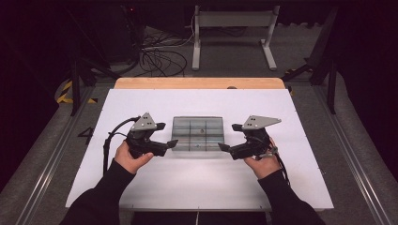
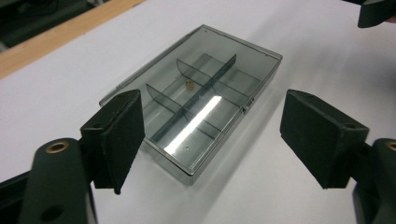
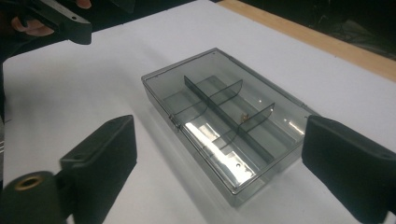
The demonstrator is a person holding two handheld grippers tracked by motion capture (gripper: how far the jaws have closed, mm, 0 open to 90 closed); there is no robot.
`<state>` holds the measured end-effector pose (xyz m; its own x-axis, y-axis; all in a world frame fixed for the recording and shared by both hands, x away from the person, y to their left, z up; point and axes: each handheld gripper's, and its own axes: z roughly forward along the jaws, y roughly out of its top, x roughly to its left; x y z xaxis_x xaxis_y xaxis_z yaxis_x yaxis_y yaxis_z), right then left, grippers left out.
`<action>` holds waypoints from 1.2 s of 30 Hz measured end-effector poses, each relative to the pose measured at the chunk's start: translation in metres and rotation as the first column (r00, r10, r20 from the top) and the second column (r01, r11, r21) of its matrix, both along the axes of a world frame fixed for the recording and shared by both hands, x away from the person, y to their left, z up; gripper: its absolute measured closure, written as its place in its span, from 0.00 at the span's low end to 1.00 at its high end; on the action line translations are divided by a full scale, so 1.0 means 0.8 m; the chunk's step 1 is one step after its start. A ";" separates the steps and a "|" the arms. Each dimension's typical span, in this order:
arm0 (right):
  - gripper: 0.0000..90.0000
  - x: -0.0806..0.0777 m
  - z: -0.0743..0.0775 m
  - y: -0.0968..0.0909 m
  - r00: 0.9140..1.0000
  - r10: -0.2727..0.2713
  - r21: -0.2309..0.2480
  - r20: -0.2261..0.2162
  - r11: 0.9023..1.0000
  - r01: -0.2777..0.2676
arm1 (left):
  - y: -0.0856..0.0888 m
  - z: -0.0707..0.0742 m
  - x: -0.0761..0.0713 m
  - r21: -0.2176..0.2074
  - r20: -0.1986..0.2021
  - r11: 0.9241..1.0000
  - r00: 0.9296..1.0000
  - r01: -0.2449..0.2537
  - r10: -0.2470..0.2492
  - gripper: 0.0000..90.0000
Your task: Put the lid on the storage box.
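A smoky clear plastic box with its lid down lies in the middle of the white board. Dividers split its inside into several compartments, and a small brown piece sits in one of them. My left gripper hovers at the box's left end, open and holding nothing. My right gripper hovers at the right end, also open. In the left gripper view the box lies beyond the spread jaws of the left gripper. In the right gripper view the box lies between and past the jaws of the right gripper.
The board rests on a wooden table whose far edge shows behind it. Past the table stand a grey metal frame and loose cables on the floor. Dark stands flank both sides.
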<state>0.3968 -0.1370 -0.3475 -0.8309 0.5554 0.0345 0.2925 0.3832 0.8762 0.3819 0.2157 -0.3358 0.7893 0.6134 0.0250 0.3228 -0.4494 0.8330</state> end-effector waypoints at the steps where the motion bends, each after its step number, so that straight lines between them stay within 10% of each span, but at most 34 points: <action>1: 0.10 0.000 0.000 -0.001 1.000 0.002 0.006 0.008 1.000 -0.003 | 0.000 0.000 -0.001 -0.003 0.008 1.000 1.000 0.002 -0.002 0.23; 24: 0.03 -0.023 -0.012 -0.038 0.995 0.003 0.079 0.103 0.997 -0.012 | 0.041 -0.022 -0.031 -0.144 0.119 0.989 0.992 -0.019 0.037 0.16; 36: 0.02 -0.030 -0.033 -0.056 0.995 -0.015 0.092 0.096 0.996 0.006 | 0.063 -0.048 -0.040 -0.131 0.116 0.991 0.992 -0.025 0.040 0.15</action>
